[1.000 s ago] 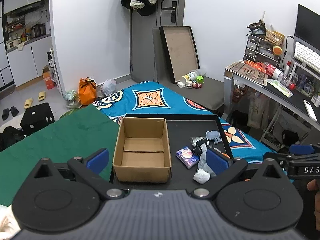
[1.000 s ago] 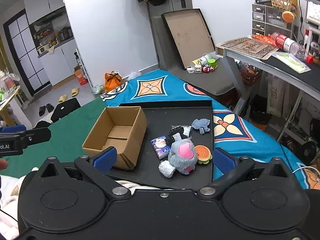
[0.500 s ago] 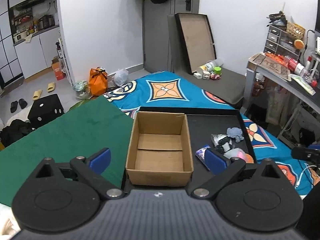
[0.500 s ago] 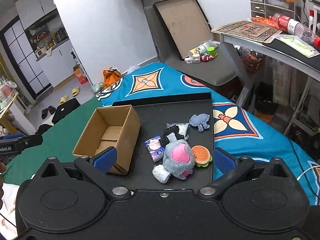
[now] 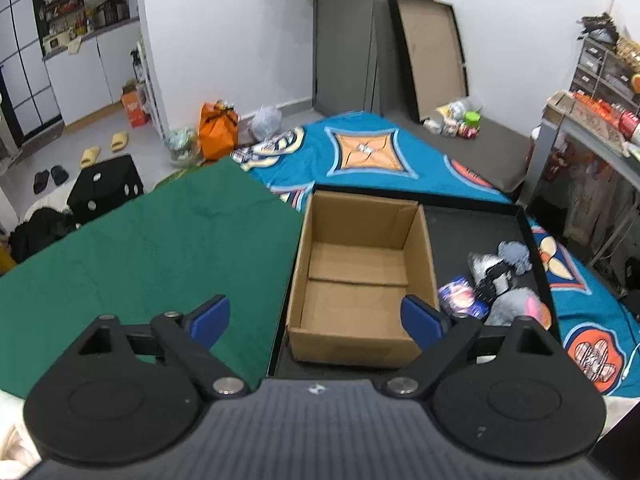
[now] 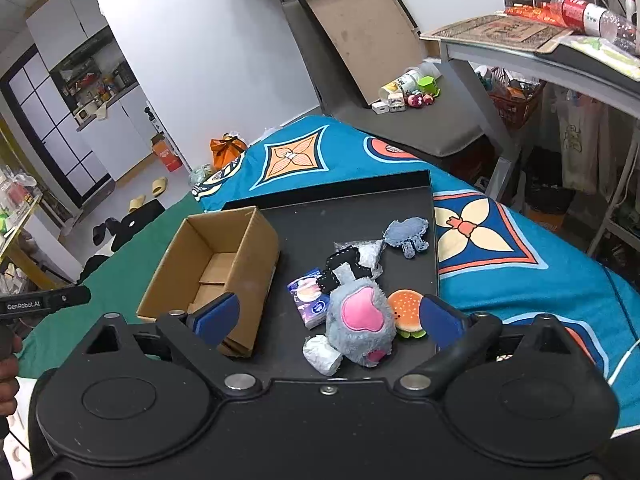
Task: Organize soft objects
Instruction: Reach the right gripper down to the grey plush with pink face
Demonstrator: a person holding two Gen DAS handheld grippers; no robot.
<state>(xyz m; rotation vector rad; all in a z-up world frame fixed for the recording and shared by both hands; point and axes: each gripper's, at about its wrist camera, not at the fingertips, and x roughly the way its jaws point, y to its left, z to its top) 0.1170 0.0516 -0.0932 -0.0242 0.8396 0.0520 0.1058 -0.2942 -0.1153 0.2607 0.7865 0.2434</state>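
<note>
An empty cardboard box stands on the left part of a black tray. To its right lie a grey plush with a pink patch, a burger toy, a tissue pack, a black-and-white soft piece, a blue-grey soft toy and a white wad. My left gripper is open and empty, above the box's near edge. My right gripper is open and empty, with the grey plush between its fingers' line of sight.
The tray sits on a blue patterned cloth beside a green mat. A desk stands at the right. A leaning framed board, an orange bag and a black cube are on the floor beyond.
The left gripper has swung left, so the box now sits centred in its view. The right gripper has moved forward and lower toward the grey plush. Both stay open.
</note>
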